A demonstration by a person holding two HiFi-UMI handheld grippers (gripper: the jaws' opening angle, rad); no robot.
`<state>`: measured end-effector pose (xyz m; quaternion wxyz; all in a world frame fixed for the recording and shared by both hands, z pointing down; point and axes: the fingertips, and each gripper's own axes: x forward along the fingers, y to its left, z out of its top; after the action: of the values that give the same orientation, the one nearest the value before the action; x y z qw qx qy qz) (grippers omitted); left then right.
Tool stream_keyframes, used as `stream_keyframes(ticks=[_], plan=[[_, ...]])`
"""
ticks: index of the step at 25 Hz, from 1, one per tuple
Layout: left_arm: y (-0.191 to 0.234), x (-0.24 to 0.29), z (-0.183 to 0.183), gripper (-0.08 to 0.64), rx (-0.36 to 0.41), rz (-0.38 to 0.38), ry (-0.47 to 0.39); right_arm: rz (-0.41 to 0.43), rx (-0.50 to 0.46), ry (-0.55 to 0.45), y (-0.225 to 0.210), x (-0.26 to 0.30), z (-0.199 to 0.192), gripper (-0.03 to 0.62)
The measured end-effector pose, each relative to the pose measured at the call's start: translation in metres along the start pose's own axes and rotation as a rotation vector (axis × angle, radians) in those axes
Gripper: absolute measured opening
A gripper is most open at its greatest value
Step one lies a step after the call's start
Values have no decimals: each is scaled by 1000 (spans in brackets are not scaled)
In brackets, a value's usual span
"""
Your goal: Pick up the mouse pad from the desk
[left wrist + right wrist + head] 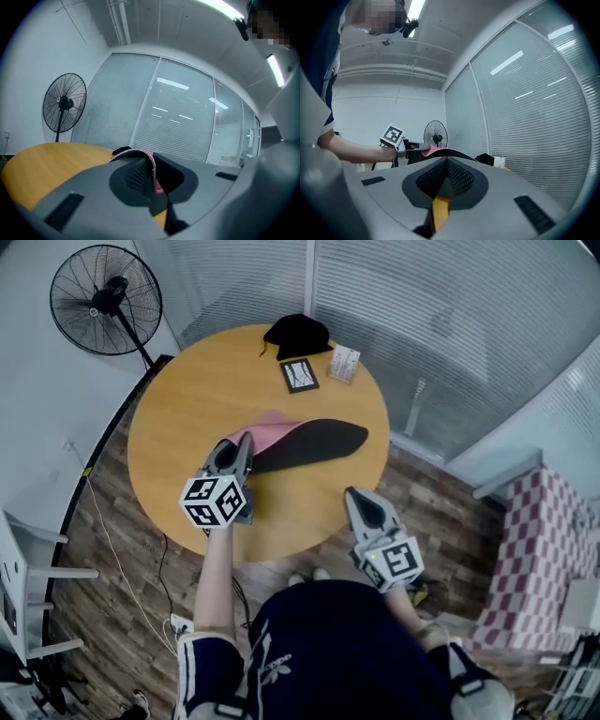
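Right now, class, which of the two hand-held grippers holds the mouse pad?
The left hand-held gripper: its jaws pinch the raised pink edge of the mouse pad. The right hand-held gripper, nearer the person, grips nothing.

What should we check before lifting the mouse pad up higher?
1. Left gripper shut on the edge of the mouse pad: ok.
2. Pad's far end off the table: cannot tell; it lies low over the wood.
3. Pad staying flat: not ok; it curls, black underside showing.
4. Right gripper out of the way: ok; shut, empty, apart from the pad.
5. Black cap, card and white box clear of the pad: ok.
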<state>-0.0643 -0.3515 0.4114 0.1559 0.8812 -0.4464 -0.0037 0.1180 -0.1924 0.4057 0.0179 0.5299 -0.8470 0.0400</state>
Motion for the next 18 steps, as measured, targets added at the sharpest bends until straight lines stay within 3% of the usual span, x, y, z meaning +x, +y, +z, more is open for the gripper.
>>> stream_keyframes(ticks=[12,18], plan=[[12,38,127,23,175,42,-153,-12,-13,-23,-5,-9,8,3],[19,31,192,23,258,66,-216,-31,-30,-35,-11,-11,15,3]])
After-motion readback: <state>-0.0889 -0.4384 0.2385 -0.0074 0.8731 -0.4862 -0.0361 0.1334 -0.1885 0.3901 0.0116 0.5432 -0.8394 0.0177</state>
